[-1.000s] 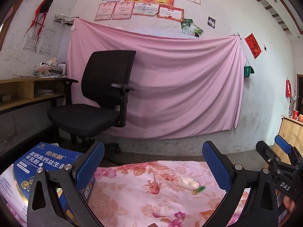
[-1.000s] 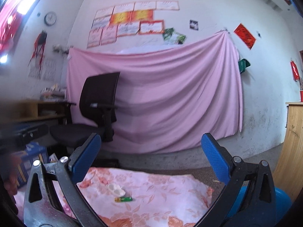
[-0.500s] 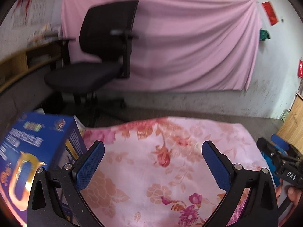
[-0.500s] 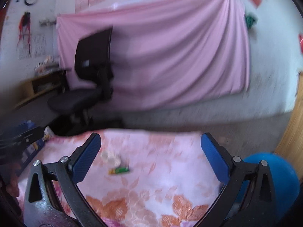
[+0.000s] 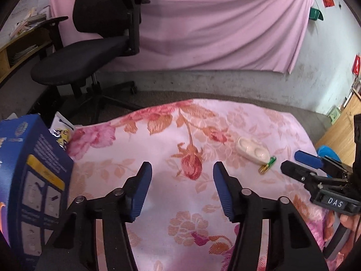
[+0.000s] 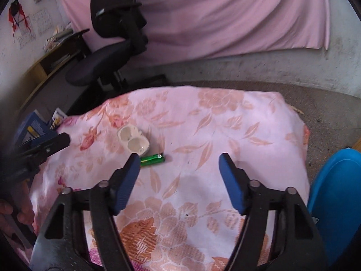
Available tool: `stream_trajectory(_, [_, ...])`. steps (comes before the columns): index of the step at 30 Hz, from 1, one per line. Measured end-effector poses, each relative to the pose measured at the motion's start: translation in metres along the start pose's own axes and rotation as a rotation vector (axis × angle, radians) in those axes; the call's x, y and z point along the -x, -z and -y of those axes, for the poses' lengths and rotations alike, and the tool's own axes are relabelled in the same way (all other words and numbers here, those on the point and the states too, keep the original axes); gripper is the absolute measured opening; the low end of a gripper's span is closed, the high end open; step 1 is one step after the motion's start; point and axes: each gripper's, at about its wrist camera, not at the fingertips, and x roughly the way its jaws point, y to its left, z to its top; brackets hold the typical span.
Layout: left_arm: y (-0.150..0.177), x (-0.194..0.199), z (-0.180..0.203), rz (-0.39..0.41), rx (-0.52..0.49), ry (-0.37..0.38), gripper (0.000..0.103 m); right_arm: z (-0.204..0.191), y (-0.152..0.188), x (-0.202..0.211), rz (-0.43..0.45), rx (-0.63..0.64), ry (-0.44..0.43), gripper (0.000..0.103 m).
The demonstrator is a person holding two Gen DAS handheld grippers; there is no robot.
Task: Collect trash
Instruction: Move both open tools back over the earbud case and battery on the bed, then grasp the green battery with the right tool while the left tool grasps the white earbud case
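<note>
Now both cameras look down onto the floral cloth (image 5: 171,232), where a second ago they faced the wall and its pink drape (image 5: 225,29); the certificates and clock seen then are out of frame. The left gripper (image 5: 182,185) has its jaws narrower than in the earlier frames, though a clear gap remains and nothing sits between the blue pads. The right gripper (image 6: 178,176) is spread wide and holds nothing, much as before.

The task items lie on the cloth: a white two-well case (image 6: 133,141), open side up, with a green battery (image 6: 152,158) just beside it. In the right wrist view the battery sits just ahead of the left-hand pad (image 6: 126,180), partly hidden by its tip; half a second ago it lay farther ahead. In the left wrist view the case (image 5: 252,150) and battery (image 5: 267,163) lie to the right of the jaws, near the tip of the right gripper (image 5: 300,164).

A blue carton (image 5: 31,180) stands at the cloth's left edge. A black office chair (image 5: 90,45) stands behind, and a blue bin (image 6: 336,201) is beside the cloth at right.
</note>
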Motion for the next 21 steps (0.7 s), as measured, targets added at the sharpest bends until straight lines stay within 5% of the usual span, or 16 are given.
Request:
stream_trajectory(12, [-0.003, -0.008, -0.004, -0.029, 0.031, 0.046, 0.048, -0.046, -0.001, -0.027, -0.122, 0.254, 0.011, 0.091])
stream_trajectory(15, [-0.004, -0.009, 0.0, -0.033, 0.018, 0.036, 0.048, -0.046, -0.001, -0.028, -0.131, 0.255, -0.008, 0.071])
stream_trajectory(21, [-0.006, -0.013, 0.014, -0.051, -0.013, 0.032, 0.048, -0.031, 0.0, -0.021, -0.119, 0.203, -0.03, 0.071])
